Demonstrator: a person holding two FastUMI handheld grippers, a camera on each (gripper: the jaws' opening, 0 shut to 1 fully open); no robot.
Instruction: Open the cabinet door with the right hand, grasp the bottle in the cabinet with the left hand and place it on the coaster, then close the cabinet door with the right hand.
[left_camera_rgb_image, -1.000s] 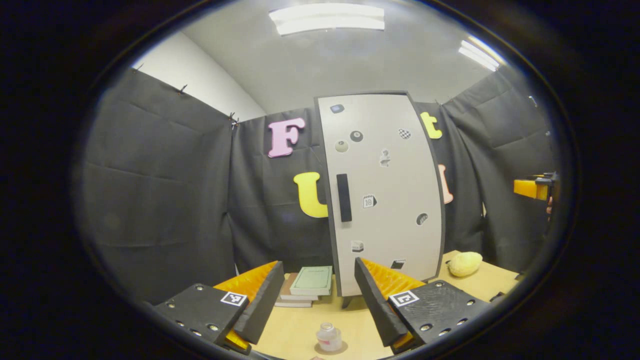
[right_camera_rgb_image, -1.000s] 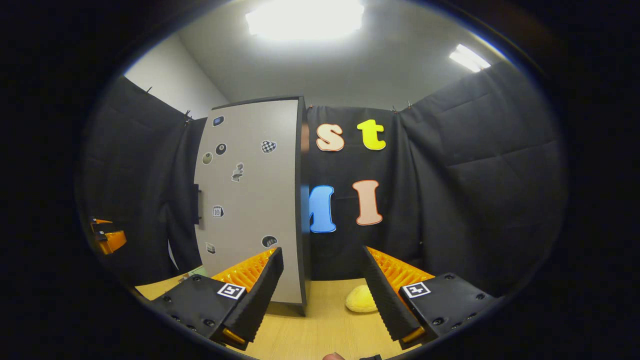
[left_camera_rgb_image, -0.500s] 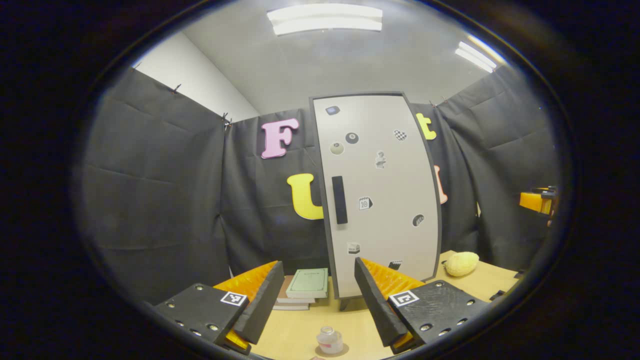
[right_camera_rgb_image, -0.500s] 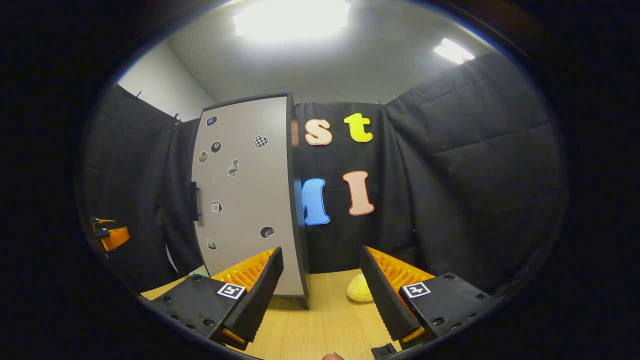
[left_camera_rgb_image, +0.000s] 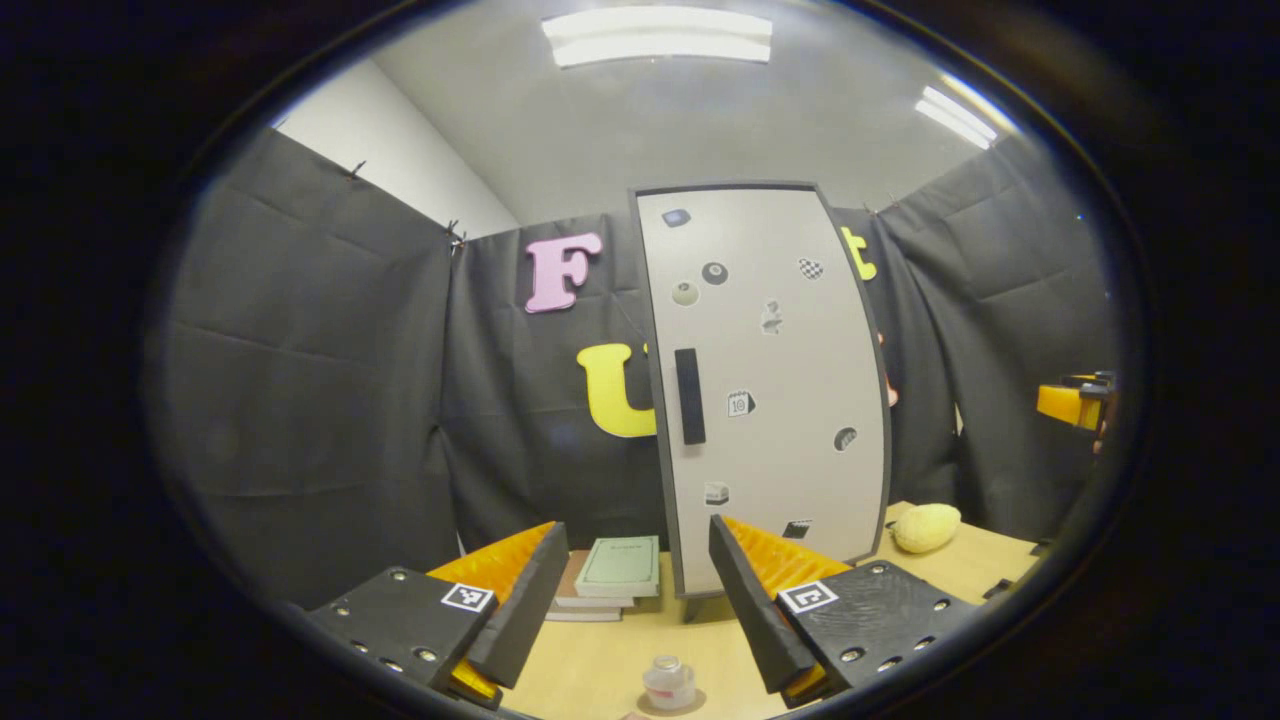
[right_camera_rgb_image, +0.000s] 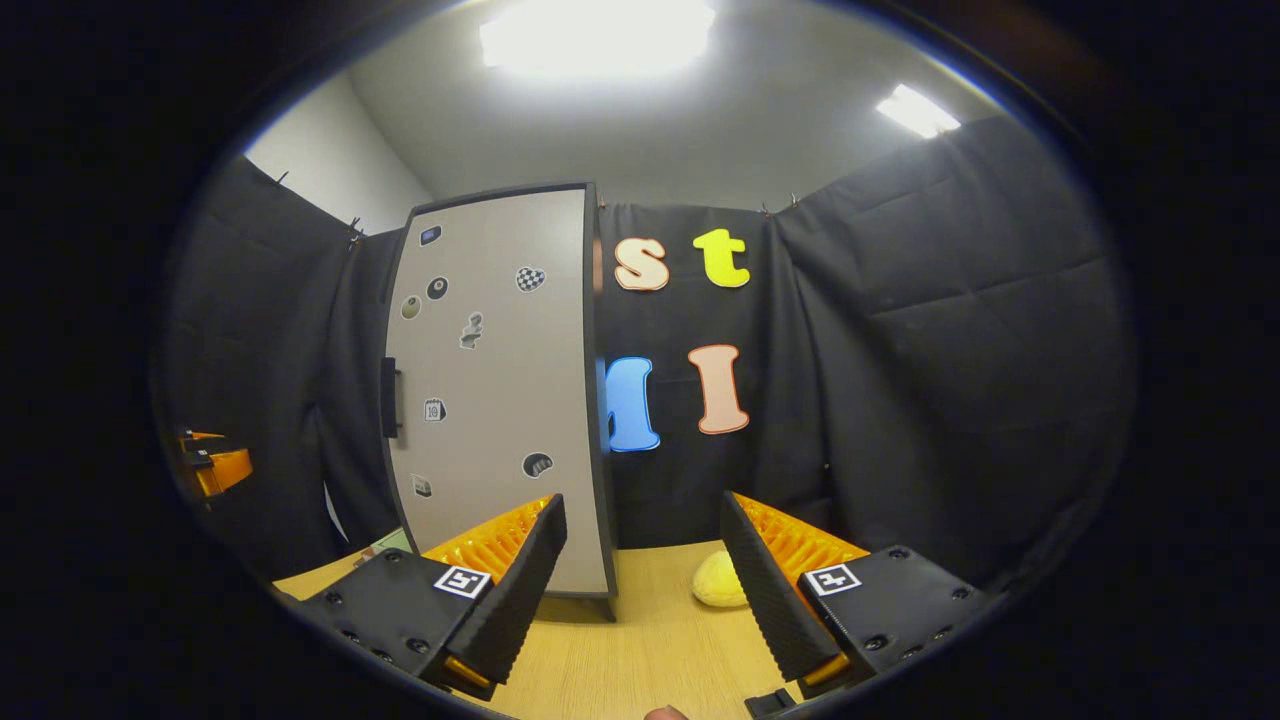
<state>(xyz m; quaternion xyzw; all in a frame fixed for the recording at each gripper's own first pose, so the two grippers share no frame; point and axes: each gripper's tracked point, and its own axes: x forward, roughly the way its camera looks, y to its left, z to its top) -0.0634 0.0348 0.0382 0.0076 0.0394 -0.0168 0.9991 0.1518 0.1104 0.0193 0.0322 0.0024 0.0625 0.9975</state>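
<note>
The grey cabinet (left_camera_rgb_image: 770, 390) stands at the back of the wooden table, its door shut and its dark handle (left_camera_rgb_image: 689, 396) on the door's left side. A small clear bottle (left_camera_rgb_image: 669, 682) stands on a round brown coaster (left_camera_rgb_image: 672, 705) close in front of my left gripper (left_camera_rgb_image: 635, 527), which is open and holds nothing. In the right gripper view the cabinet (right_camera_rgb_image: 495, 390) is left of centre, with the handle (right_camera_rgb_image: 388, 397) at its far left edge. My right gripper (right_camera_rgb_image: 641, 500) is open and holds nothing, well short of the door.
A stack of books (left_camera_rgb_image: 620, 572) lies left of the cabinet's foot. A yellow lumpy object (left_camera_rgb_image: 927, 527) rests on the table to its right, and appears again (right_camera_rgb_image: 720, 582) between my right fingers. The other gripper (left_camera_rgb_image: 1075, 400) hovers at the far right edge.
Both views have drifted only slightly. The cabinet door stays shut, the bottle stays on the coaster, and both grippers stay open.
</note>
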